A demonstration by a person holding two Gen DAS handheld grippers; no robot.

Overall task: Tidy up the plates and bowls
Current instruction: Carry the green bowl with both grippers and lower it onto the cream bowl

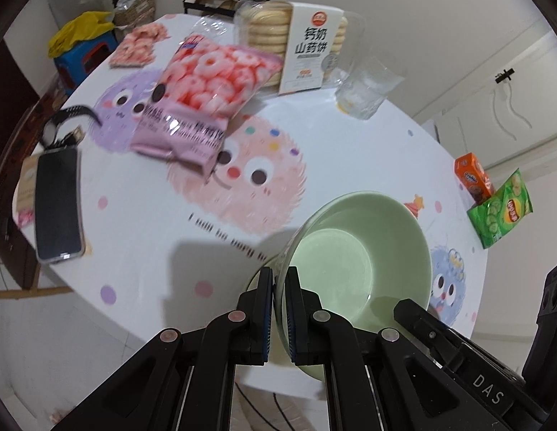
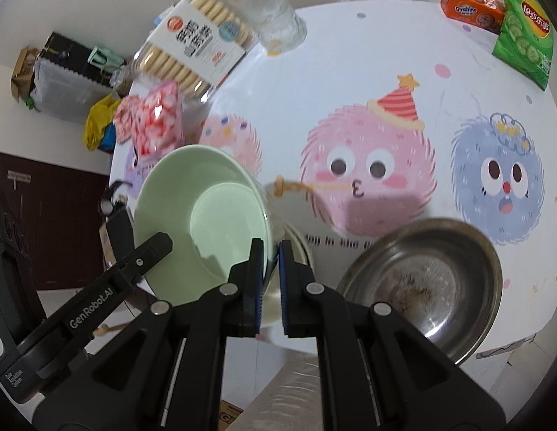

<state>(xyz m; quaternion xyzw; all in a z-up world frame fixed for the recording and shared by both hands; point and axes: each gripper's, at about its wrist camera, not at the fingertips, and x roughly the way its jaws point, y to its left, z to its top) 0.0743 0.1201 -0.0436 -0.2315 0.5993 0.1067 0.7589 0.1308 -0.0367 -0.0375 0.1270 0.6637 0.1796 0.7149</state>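
While both pairs of fingers pinch opposite sides of its rim, left gripper (image 1: 277,289) and right gripper (image 2: 270,264) hold the green bowl (image 2: 203,215) tilted above the bench (image 2: 350,54) edge. This looks like the carrying step. Next it probably needs levelling and lowering into the steel bowl (image 2: 425,283) nearby.

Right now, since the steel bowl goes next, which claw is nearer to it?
Right. The right claw grips the rim of the green bowl just beside the steel bowl; the left claw holds the opposite rim, farther away.
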